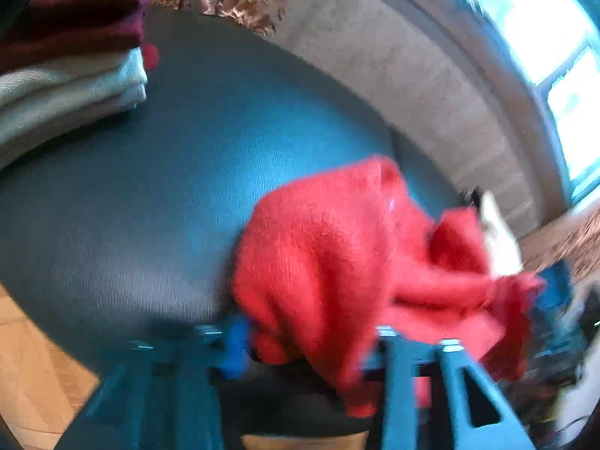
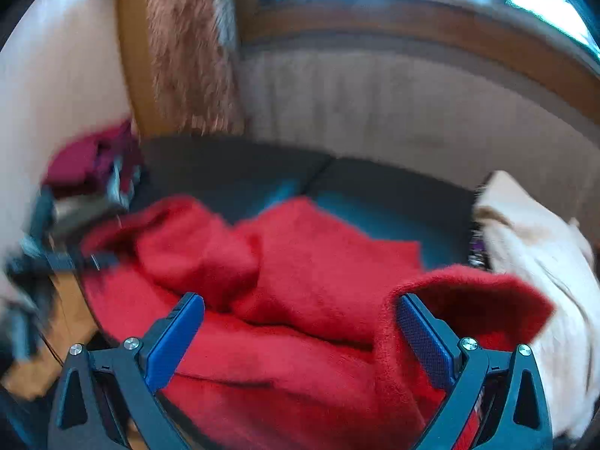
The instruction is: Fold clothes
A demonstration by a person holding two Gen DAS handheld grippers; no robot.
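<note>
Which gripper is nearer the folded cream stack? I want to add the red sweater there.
Left. The left gripper, draped in the red sweater, faces the cream stack across bare mat. The right gripper sits farther over.

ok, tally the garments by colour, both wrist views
Red: 1, the red sweater
Maroon: 1, folded maroon garment
Cream: 2, folded cream garment under the maroon, loose cream garment at right
Total: 4
</note>
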